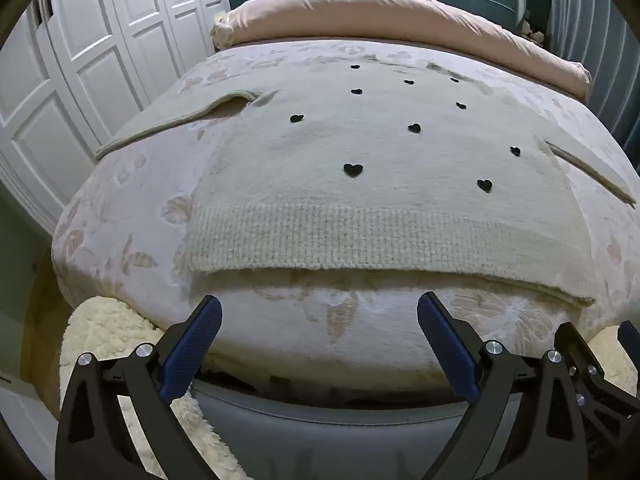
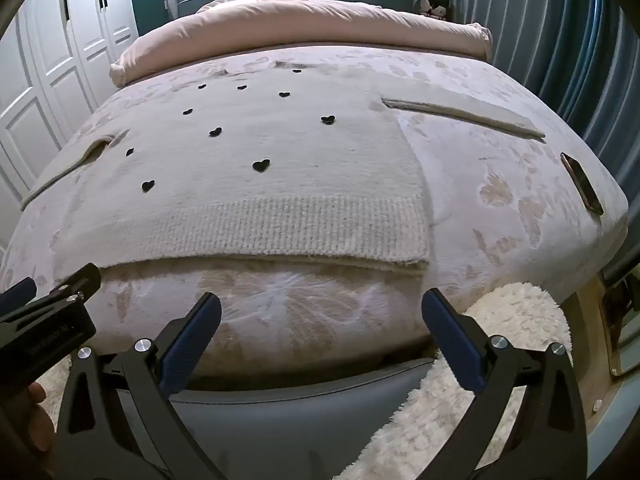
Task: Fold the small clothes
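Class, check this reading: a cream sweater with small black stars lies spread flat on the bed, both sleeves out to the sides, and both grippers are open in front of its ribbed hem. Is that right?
One detail is wrong: the black shapes on the sweater are hearts, not stars, as both wrist views show. The rest holds: it lies flat on the bed, sleeves spread, with the left gripper and right gripper open before the ribbed hem.

Sweater (image 1: 360,184): cream knit, scattered with small black hearts (image 1: 353,169), finished with a wide ribbed hem (image 1: 360,240). It is laid flat and unfolded, hem toward the foot of the bed, neck toward the far end. Both sleeves are spread outward: the left sleeve (image 1: 176,120) is angled out and toward the foot end, the right sleeve (image 2: 460,114) is stretched sideways. The hem's lower edge is slightly lifted, a second layer showing beneath it. The same sweater (image 2: 260,184) is seen whole in both views.
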Demonstrator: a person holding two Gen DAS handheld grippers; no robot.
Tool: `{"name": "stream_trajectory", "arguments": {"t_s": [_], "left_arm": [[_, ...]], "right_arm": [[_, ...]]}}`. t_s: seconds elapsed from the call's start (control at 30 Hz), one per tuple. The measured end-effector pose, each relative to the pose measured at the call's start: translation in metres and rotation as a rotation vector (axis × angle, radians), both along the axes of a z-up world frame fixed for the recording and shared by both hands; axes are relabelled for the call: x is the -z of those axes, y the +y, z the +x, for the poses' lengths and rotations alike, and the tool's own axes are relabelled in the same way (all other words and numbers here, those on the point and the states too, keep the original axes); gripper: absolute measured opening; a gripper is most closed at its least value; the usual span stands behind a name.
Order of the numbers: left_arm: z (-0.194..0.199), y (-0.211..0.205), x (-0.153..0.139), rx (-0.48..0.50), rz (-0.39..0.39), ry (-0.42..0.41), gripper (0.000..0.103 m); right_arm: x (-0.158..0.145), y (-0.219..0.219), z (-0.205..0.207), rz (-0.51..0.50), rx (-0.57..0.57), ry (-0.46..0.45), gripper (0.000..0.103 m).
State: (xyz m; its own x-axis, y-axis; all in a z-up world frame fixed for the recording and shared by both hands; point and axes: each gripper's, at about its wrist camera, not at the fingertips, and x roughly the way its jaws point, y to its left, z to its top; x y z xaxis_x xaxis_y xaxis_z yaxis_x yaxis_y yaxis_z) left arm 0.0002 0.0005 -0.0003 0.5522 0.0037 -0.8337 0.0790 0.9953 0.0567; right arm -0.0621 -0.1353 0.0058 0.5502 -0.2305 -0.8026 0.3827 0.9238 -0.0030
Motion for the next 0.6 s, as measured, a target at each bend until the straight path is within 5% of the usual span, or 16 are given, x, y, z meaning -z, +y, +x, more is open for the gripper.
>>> {"name": "stream_trajectory", "arguments": {"t_s": [0.6], "left_arm": [[-0.0037, -0.0033, -0.0024, 0.022, 0.008, -0.011, 0.096]], "right_arm": [[-0.0052, 0.0059, 0.0006, 0.012, -0.005, -0.005, 0.098]]}}
